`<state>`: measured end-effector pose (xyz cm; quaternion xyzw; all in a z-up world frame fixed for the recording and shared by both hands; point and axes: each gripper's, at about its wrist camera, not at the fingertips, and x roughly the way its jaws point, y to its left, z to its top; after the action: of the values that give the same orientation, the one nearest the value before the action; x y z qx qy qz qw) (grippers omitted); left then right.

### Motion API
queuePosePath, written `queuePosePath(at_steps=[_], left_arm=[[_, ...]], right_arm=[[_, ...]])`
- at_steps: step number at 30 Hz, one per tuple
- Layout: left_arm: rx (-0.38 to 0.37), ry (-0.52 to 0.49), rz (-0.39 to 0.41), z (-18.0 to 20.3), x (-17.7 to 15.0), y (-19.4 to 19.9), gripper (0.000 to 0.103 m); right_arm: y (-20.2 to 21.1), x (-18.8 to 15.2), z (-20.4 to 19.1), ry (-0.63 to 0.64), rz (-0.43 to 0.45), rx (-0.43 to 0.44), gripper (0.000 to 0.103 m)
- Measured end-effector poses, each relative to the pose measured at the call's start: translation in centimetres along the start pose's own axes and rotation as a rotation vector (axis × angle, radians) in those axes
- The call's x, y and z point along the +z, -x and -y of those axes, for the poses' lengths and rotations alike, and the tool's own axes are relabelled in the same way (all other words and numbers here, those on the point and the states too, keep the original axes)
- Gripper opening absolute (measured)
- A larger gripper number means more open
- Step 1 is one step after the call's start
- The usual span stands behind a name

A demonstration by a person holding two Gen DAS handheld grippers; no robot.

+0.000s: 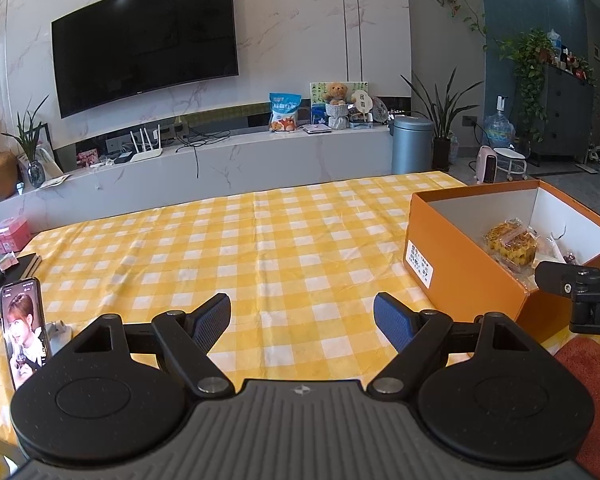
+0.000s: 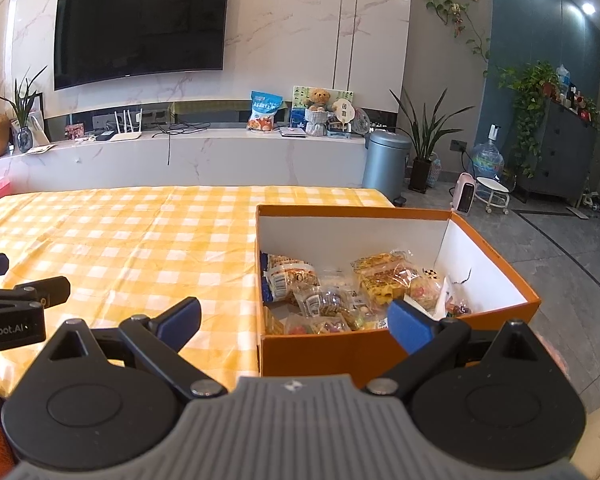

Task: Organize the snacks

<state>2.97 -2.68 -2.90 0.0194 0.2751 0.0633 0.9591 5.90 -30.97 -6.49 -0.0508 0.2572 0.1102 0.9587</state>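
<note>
The wrapped snacks [image 2: 352, 292], a jumble of small clear and printed packets with yellow cakes, biscuits and sweets among them, all lie in the bottom of the open orange cardboard box with white inner walls [image 2: 496, 248], which sits on the right side of the tabletop near its right edge. From where I stand they look simply dropped in: heaped against the near and left walls, overlapping, with bare white floor showing toward the far end of the box. Around the box, the yellow-and-white checked cloth covering the tabletop [image 1: 220, 240] carries no loose packet that I can see in either view, so my guess is that the gathering is essentially done and little remains beyond tidying the pile or closing up; I see no lid anywhere. The right tool [image 2: 296, 318] hangs just above the near left corner of the box, its blue-padded fingers spread wide and holding nothing, one finger over the cloth and the other over the box's near wall. The left tool [image 1: 302, 322] hovers over bare cloth to the left of the box, fingers likewise apart and empty. At the near left edge of the tabletop a smartphone with a lit screen showing a woman's face [image 1: 24, 328] stands propped upright, with a dark notebook [image 1: 8, 276] lying just beyond it.
</note>
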Motion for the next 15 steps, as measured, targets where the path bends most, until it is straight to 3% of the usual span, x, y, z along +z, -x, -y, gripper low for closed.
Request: queuePosePath(at_steps=[15], left_arm=[[-0.025, -0.013, -0.034, 0.4, -0.7, -1.3, 0.095]], right_arm=[[-1.5, -0.8, -0.3, -0.009, -0.062, -0.012, 0.098]])
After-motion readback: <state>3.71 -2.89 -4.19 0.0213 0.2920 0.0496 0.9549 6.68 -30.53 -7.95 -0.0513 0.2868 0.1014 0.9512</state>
